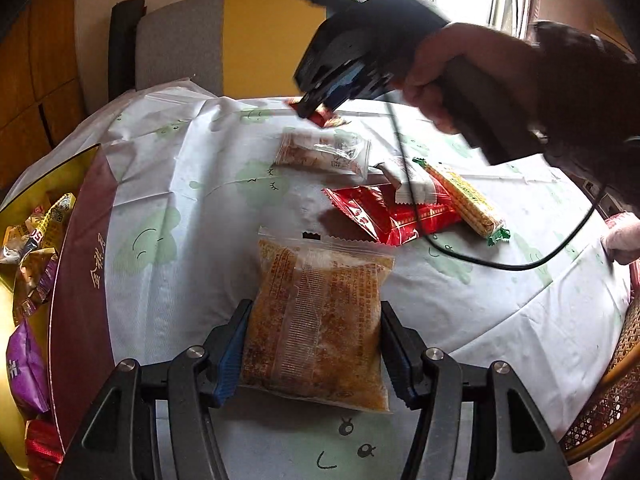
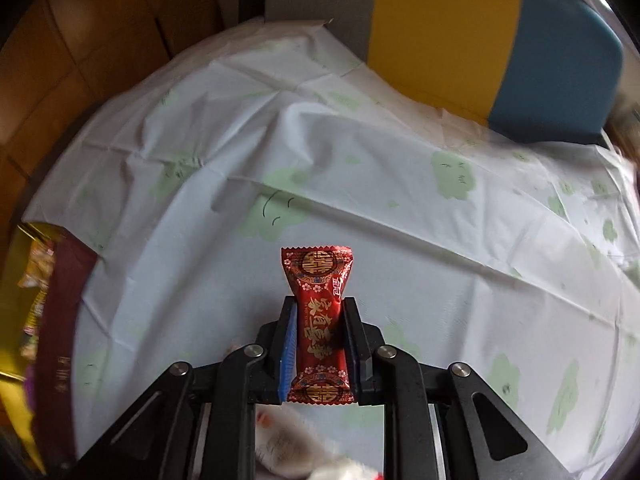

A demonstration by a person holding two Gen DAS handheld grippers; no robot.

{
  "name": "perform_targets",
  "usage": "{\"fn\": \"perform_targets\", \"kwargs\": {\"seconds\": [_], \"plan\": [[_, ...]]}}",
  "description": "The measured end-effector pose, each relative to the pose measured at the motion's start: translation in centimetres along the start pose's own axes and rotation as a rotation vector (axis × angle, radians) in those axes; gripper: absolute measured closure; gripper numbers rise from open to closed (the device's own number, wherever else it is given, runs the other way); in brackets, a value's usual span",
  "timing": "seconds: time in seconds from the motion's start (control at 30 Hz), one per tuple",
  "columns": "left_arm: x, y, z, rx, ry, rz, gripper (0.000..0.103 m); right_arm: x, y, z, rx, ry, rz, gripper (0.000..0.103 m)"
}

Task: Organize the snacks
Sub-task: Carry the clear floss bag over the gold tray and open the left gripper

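Note:
My left gripper is shut on a clear packet of orange-brown snack, held just above the white tablecloth. My right gripper is shut on a small red candy wrapper with gold characters, held above the cloth. In the left wrist view the right gripper shows at the far side with the red candy in its tips. A gold and maroon box with several wrapped snacks stands at the left; it also shows in the right wrist view.
On the cloth lie a clear pink-printed packet, a red packet, a white wrapper and a yellow wafer bar. A black cable hangs over them. A yellow-grey chair stands behind; a wicker chair stands at right.

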State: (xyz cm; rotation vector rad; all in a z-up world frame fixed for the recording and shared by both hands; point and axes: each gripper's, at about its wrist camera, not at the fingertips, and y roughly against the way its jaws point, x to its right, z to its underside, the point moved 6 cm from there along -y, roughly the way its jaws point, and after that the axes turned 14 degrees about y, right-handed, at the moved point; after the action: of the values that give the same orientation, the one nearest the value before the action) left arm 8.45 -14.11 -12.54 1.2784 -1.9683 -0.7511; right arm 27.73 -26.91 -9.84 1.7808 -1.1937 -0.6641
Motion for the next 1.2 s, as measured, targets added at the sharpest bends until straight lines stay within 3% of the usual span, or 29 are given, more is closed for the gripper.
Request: {"fn": "perform_targets", "kwargs": {"seconds": [0.23, 0.4, 0.67, 0.8, 1.0, 1.2], "plan": [[0.1, 0.0, -0.1, 0.01, -0.002, -0.006, 0.042, -1.3, 6.2, 3.4, 0.06, -0.01, -0.032, 0.082], [0.3, 0.1, 0.0, 0.01, -0.002, -0.014, 0.042, -3.7, 9.3, 9.2, 0.04, 0.0, -0.098, 0.082], [0.3, 0.6, -0.7, -0.039, 0.035, -0.021, 0.043, -7.6, 6.7, 17.8, -0.118, 0.014, -0.15, 0.082], [0.0, 3.6, -1.7, 0.01, 0.057, 0.01, 0.043, -8.1, 6.3, 18.3, -0.123, 0.02, -0.138, 0.08], [-4.3, 8.2, -4.6, 0.079, 0.204, 0.01, 0.043, -8.7, 5.8, 18.2, -0.116, 0.065, -0.121, 0.077], [-13.7, 10.5, -5.9, 0.06, 0.464, -0.065, 0.043, -9.7, 5.6, 18.5, -0.113, 0.094, -0.094, 0.077]]}}
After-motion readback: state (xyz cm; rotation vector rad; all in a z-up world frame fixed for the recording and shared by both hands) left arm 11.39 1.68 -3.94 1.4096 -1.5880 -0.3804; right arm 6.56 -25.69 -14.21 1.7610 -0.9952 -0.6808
